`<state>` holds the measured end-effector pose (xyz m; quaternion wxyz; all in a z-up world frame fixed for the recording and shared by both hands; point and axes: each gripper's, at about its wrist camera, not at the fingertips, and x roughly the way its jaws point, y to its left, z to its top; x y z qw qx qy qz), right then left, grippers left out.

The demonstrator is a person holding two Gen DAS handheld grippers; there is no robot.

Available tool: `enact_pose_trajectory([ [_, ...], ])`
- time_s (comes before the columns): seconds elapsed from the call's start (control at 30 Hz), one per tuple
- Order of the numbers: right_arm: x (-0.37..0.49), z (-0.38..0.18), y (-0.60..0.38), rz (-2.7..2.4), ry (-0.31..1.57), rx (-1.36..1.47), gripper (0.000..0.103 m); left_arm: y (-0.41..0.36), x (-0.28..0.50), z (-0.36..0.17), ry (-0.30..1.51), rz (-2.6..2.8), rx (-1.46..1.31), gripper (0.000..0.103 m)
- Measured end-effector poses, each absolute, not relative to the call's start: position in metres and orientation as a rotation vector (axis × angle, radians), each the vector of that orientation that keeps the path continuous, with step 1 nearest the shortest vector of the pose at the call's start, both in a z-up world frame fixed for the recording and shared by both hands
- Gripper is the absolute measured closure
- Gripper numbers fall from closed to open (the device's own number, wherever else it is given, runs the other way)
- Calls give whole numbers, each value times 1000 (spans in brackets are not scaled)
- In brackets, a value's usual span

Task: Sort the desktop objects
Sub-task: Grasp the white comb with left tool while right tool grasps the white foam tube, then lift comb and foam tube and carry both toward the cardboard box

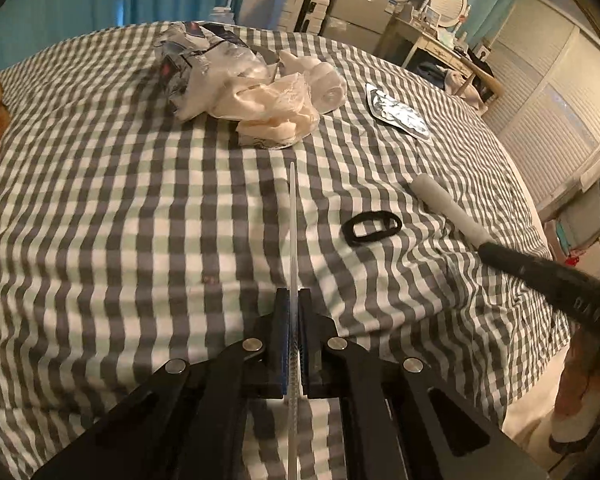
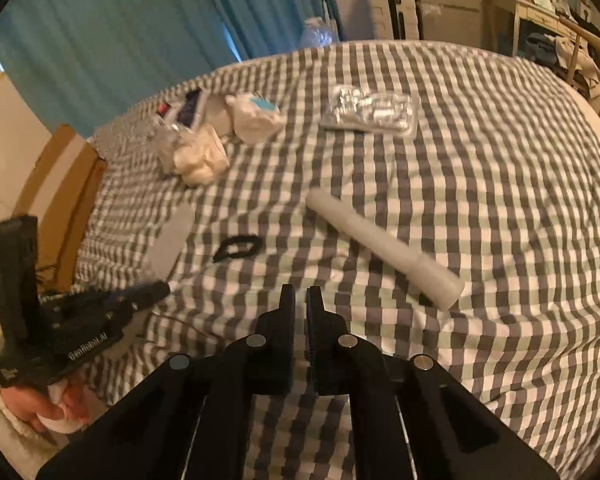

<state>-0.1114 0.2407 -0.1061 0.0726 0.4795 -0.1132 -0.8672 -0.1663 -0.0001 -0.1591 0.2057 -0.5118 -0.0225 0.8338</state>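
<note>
The left wrist view shows the left gripper [image 1: 293, 300] clamped on a thin pale flat strip [image 1: 292, 216], seen edge-on and reaching away over the checked cloth [image 1: 100, 200]; only the right wrist view shows that same strip from its broad side, a blurred grey band [image 2: 170, 240] sticking out from the left gripper [image 2: 162, 289] at the near left, with a hand [image 2: 40, 408] under the tool. The right wrist view also shows the white tube [image 2: 384, 242] whole, lying slantwise on the cloth [image 2: 500, 200] just to the far right of the right gripper [image 2: 300, 294], while in the left wrist view the tube [image 1: 446, 210] is partly covered at its near end by the right gripper's dark body (its fingertips cannot be made out there). A black ring [image 1: 373, 227] lies between strip and tube, apart from both. Farther off sit a heap of crumpled bags and wrappers [image 1: 236, 80] and a silvery packet [image 2: 370, 112]; their print is too blurred to read. The right gripper's jaws are nearly together with nothing between them, above the cloth.
</note>
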Motion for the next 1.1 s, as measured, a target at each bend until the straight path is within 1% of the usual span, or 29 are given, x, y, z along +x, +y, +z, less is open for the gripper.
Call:
enact_pose_trajectory([
  [0.03,-111,-103,242,-2613,-342,1427,83,-1,-164,-159,-59,2330,-1430,99],
  [0.07,-111,-99,244,-2618,-339,1405,76,-2,-162,-158,-53,2337,-1434,99],
  [0.1,-111,-96,246,-2638,-332,1377,60,-4,-161,-158,-52,2349,-1433,99],
  [0.13,-111,-91,249,-2664,-316,1337,57,-3,-160,-158,-57,2355,-1435,99],
  [0.2,-113,-85,254,-2700,-306,1287,57,-2,-159,-158,-73,2374,-1445,99],
  [0.27,-119,-85,264,-2734,-321,1253,54,-5,-158,-159,-126,2376,-1451,99],
  [0.3,-124,-90,267,-2732,-324,1260,50,-6,-158,-160,-148,2370,-1458,99],
  [0.4,-146,-117,276,-2676,-292,1379,50,-4,-161,-165,-172,2368,-1468,99],
  [0.47,-159,-136,277,-2628,-233,1476,53,-3,-166,-169,-201,2359,-1467,99],
  [0.5,-160,-139,278,-2619,-231,1487,58,-2,-168,-171,-207,2355,-1470,99],
  [0.57,-165,-143,281,-2605,-232,1508,74,0,-173,-174,-213,2365,-1469,99],
  [0.6,-167,-144,281,-2574,-255,1534,83,1,-174,-175,-221,2370,-1467,99],
  [0.63,-167,-143,282,-2557,-284,1565,90,1,-175,-174,-230,2379,-1459,99],
  [0.7,-163,-139,280,-2543,-312,1584,96,3,-174,-173,-211,2393,-1446,99],
  [0.77,-155,-135,277,-2530,-349,1585,96,5,-172,-170,-197,2408,-1436,99],
  [0.9,-144,-135,272,-2498,-407,1599,96,2,-162,-163,-258,2415,-1433,99],
  [1.03,-132,-121,269,-2500,-473,1568,96,1,-148,-150,-271,2424,-1409,99],
  [1.1,-122,-111,267,-2506,-502,1545,96,-1,-137,-138,-278,2443,-1354,99],
])
